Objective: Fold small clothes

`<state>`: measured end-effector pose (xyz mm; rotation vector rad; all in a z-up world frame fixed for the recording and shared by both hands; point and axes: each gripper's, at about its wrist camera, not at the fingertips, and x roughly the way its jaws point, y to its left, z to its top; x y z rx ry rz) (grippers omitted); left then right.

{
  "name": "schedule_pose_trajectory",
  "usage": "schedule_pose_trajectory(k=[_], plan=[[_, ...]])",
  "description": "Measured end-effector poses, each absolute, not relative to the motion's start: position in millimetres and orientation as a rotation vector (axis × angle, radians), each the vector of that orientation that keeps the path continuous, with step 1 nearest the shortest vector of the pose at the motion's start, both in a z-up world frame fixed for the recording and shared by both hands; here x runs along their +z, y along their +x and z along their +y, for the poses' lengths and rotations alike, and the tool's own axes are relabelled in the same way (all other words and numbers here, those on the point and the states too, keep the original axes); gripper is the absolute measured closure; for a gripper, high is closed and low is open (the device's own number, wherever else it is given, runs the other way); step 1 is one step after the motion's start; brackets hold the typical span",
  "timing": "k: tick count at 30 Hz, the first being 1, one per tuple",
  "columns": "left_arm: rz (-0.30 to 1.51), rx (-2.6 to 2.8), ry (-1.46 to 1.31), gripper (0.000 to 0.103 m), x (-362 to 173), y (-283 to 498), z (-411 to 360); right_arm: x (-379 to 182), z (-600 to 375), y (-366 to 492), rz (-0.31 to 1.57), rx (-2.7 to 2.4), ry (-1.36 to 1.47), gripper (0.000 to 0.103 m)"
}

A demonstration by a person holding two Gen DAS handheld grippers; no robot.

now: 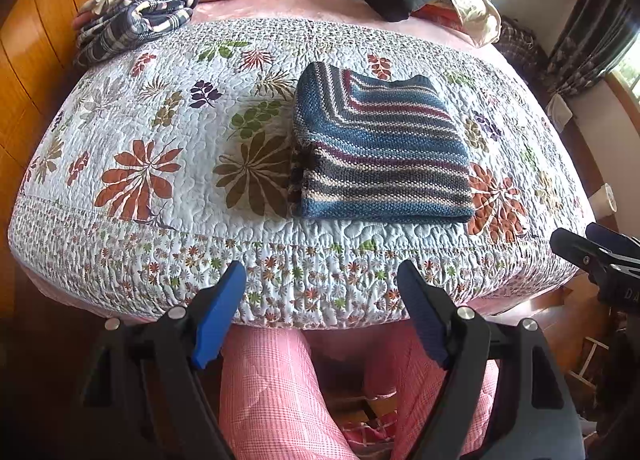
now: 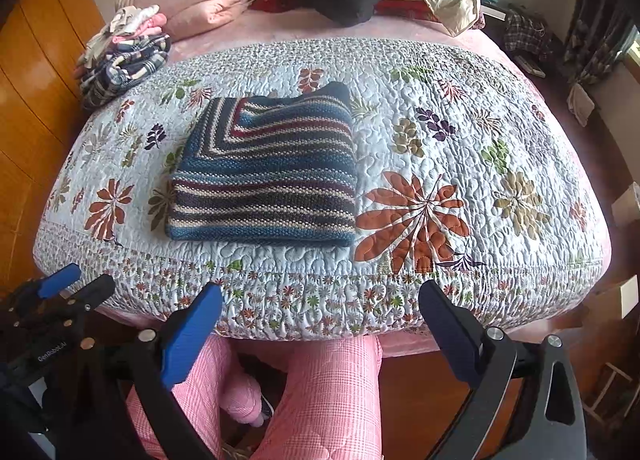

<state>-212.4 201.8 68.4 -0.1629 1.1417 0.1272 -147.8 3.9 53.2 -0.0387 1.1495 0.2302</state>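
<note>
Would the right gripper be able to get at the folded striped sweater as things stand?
Probably yes. The right gripper is open and empty, back at the near edge of the quilt. The sweater lies ahead and slightly left, with only bare quilt between them. The left gripper is off to the side.

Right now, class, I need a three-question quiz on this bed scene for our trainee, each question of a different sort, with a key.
1. True or false: the striped knit sweater lies folded on the floral quilt.
2. The pile of small clothes sits at which far corner of the quilt: A left, B right?
3. Fill in: both the left hand-held gripper and the right hand-held gripper are ____ and hold nothing.

Key: 1 true; 2 A; 3 open.
</note>
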Motion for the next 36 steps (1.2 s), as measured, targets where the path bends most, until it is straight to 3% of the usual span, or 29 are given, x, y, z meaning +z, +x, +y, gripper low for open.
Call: schedule_pose_trajectory(k=[16,36], plan=[[1.108,0.164,-0.109,0.025,94.7,-213.9,190.0,82.7,9.3,-156.1,1.107,0.248,-0.041,0.004],[1.13,0.163,-0.059,0.025,88.8,-201.4,176.2,71.0,-2.8,-138.7,1.131,0.214,-0.032,0.004]])
